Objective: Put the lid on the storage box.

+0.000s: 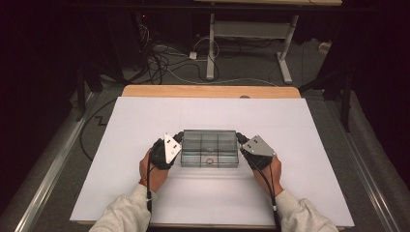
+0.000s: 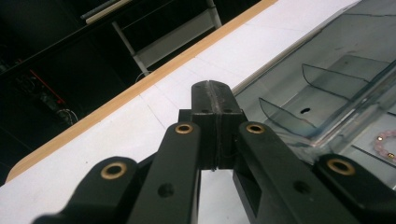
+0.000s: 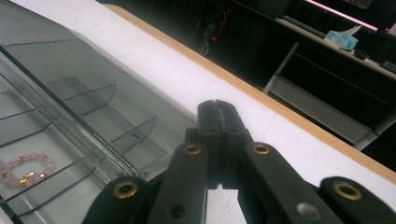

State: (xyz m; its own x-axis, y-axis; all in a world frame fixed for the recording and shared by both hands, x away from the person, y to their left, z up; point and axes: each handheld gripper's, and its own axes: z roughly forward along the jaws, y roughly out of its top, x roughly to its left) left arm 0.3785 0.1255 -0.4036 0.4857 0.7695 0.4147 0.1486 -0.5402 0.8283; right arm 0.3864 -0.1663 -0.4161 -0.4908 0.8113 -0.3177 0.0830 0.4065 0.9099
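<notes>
A clear plastic compartment box (image 1: 210,148) lies in the middle of the white table, its inside split by thin dividers. A pink bead bracelet (image 3: 25,170) rests in one of its front compartments (image 2: 385,143). My left gripper (image 1: 178,137) is pressed against the box's left end, jaws shut with nothing between them (image 2: 212,88). My right gripper (image 1: 240,138) stands at the box's right end, jaws likewise shut and empty (image 3: 216,107). The box wall (image 2: 299,88) runs just beside the left jaws, and its edge (image 3: 116,154) beside the right jaws.
A white sheet (image 1: 145,193) covers the table, whose wooden far edge (image 1: 208,91) shows behind it. Beyond stand a desk frame (image 1: 251,34) and floor cables (image 1: 159,58). A tissue box (image 3: 343,37) sits on a far desk.
</notes>
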